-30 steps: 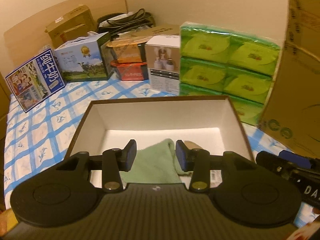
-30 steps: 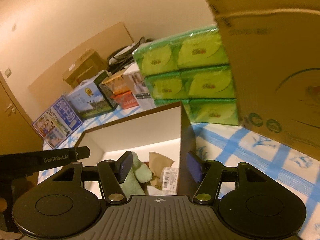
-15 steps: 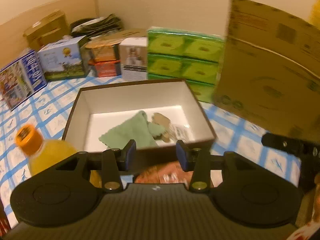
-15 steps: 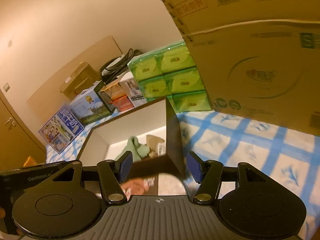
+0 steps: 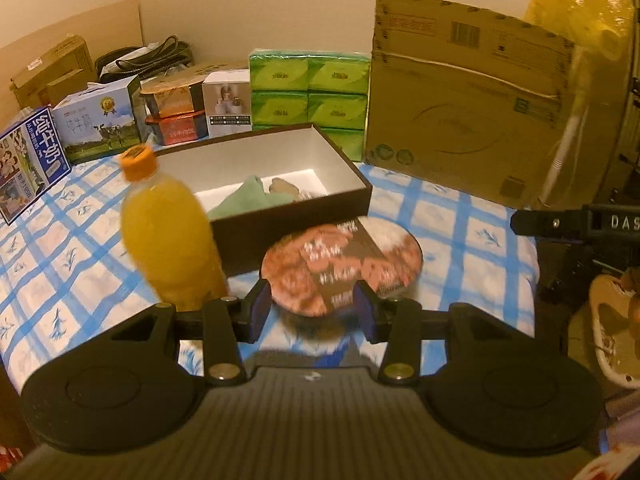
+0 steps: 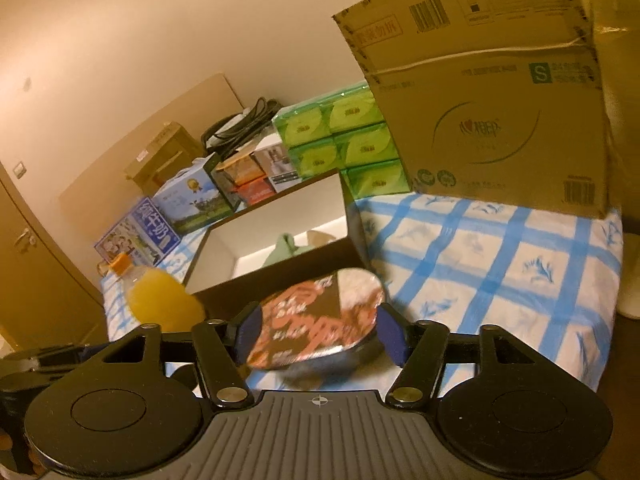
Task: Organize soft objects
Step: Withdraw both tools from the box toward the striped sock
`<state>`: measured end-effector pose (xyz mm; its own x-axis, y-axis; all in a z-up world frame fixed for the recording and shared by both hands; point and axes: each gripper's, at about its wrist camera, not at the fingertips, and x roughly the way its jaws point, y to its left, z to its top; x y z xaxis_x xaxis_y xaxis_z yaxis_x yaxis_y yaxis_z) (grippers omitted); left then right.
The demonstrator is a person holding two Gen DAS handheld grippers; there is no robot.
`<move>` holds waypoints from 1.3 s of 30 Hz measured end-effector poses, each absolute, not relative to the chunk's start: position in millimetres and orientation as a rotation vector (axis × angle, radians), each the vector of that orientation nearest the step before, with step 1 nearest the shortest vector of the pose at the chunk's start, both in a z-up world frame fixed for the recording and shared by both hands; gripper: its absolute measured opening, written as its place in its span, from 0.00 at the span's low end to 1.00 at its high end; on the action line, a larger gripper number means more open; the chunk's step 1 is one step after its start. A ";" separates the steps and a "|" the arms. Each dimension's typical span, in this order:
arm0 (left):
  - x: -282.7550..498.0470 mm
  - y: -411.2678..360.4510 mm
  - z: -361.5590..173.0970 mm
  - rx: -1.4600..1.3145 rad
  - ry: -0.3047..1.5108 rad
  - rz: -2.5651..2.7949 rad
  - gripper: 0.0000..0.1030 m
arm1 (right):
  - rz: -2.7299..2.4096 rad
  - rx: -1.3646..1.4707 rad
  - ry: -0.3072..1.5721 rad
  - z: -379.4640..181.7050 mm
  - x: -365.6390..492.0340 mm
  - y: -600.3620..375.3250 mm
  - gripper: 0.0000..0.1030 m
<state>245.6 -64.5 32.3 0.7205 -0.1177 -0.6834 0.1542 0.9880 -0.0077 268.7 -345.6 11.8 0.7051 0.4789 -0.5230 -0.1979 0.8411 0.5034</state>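
A dark open box [image 5: 280,220] with a white inside stands mid-table; it also shows in the right wrist view [image 6: 288,272]. In it lie a green cloth [image 5: 244,198] and a beige soft item [image 5: 284,189]; the cloth also shows in the right wrist view [image 6: 284,246]. My left gripper [image 5: 312,314] is open and empty, pulled back in front of the box. My right gripper [image 6: 318,338] is open and empty, back from the box too. A round sealed bowl [image 5: 342,266] with a red printed lid sits between each gripper's fingers in view [image 6: 318,324]; I cannot tell if they touch it.
An orange juice bottle [image 5: 168,232] stands left of the bowl. Milk cartons [image 5: 28,160], small boxes [image 5: 226,108], green tissue packs [image 5: 308,96] and a big cardboard box [image 5: 468,108] line the back. The checked tablecloth [image 5: 460,232] ends at the right edge.
Both grippers have pulled back and up from the box. The bottle and the bowl have come into view in front of the box. The cloth stays in the box.
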 end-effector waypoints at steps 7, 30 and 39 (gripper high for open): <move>195.8 -29.7 33.8 0.009 0.752 -0.118 0.41 | 0.390 0.469 0.668 21.7 221.2 -331.5 0.79; 108.6 34.4 -4.2 -0.052 0.791 -0.001 0.41 | 0.444 0.152 0.808 -42.7 127.0 -265.1 0.78; 96.7 29.4 -32.9 -0.043 0.842 -0.018 0.41 | 0.454 0.102 0.881 -73.3 124.5 -255.4 0.77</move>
<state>96.7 29.4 -32.9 0.6662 -0.0333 -0.7450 -0.0006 0.9990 -0.0452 124.5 -255.4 -73.3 0.5476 0.4240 -0.7213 -0.3417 0.9003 0.2698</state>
